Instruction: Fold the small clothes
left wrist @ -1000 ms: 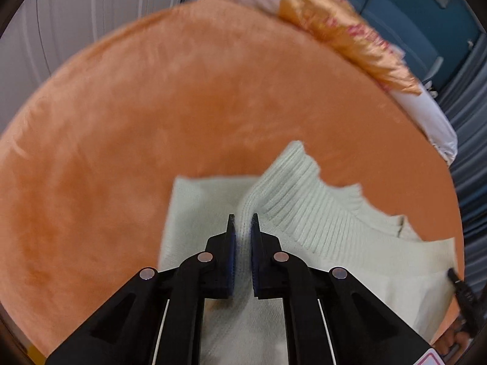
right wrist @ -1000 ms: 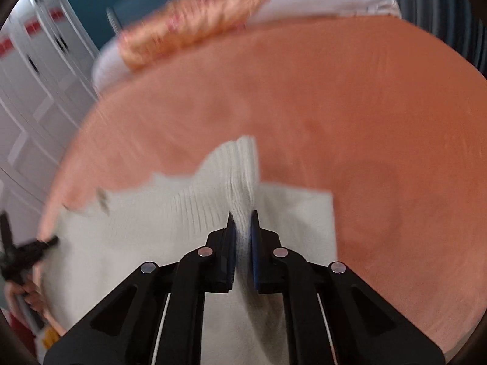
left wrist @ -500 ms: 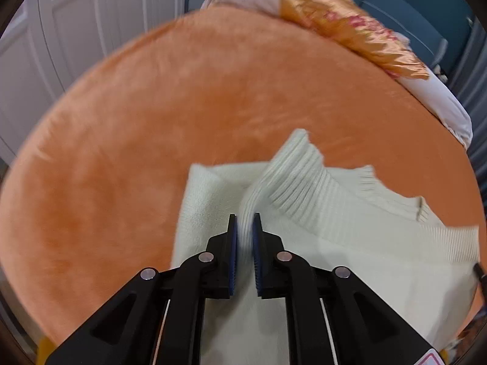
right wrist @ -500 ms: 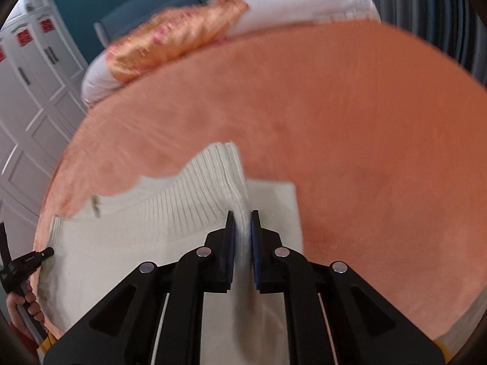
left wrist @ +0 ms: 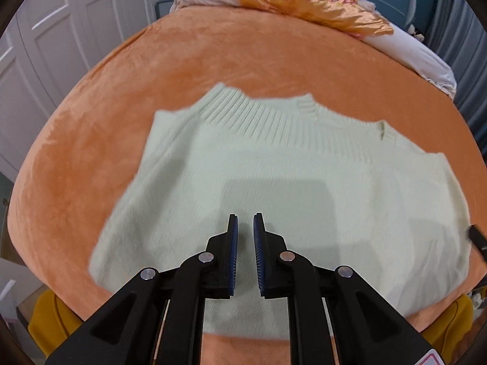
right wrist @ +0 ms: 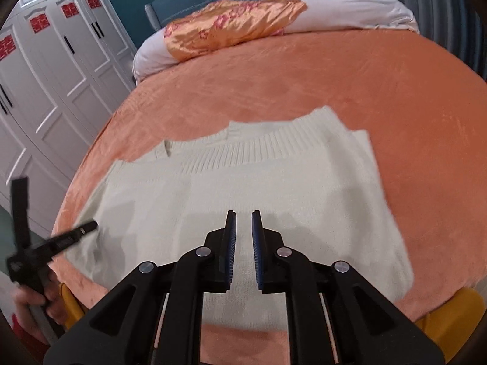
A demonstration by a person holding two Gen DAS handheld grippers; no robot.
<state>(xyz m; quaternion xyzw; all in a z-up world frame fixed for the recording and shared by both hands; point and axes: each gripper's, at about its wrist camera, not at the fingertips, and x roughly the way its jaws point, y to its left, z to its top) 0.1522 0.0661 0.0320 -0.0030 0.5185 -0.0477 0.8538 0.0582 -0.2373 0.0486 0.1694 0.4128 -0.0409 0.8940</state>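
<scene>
Now the left tool (left wrist: 245, 216) tilts steeply down over the near part of the pale green sweater (left wrist: 304, 182), its jaws a narrow slit with nothing between them. The right tool (right wrist: 243, 213) points down beside it, equally narrow and empty. A hand (right wrist: 36, 307) grips the left tool's handle at the near left. The sweater lies flat on the orange bed cover (right wrist: 334, 76), ribbed band on the far side. A second ago each tool pinched a raised fold of that knit; both have since let go and pulled back toward the near edge.
</scene>
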